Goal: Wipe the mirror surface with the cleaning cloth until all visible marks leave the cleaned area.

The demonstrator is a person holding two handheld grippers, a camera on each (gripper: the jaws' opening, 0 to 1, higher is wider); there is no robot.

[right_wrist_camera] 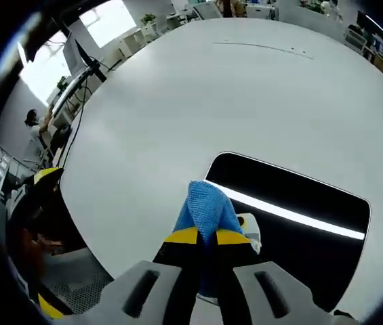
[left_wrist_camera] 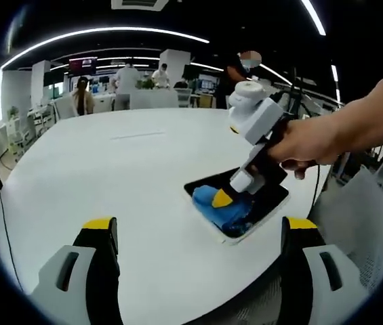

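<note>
**Blue cloth pressed on the dark mirror**

The mirror [right_wrist_camera: 299, 210] is a dark rectangle with rounded corners, lying flat on the white surface [right_wrist_camera: 177, 101] at lower right of the right gripper view, a bright strip of ceiling light reflected across it. The right tongs [right_wrist_camera: 207, 237] are closed on the cleaning cloth [right_wrist_camera: 208, 206], a nubby blue bunch at the mirror's near edge. In the left gripper view the left tongs [left_wrist_camera: 201, 233] stand wide apart, holding nothing, with the mirror [left_wrist_camera: 272, 203] right of centre
</note>
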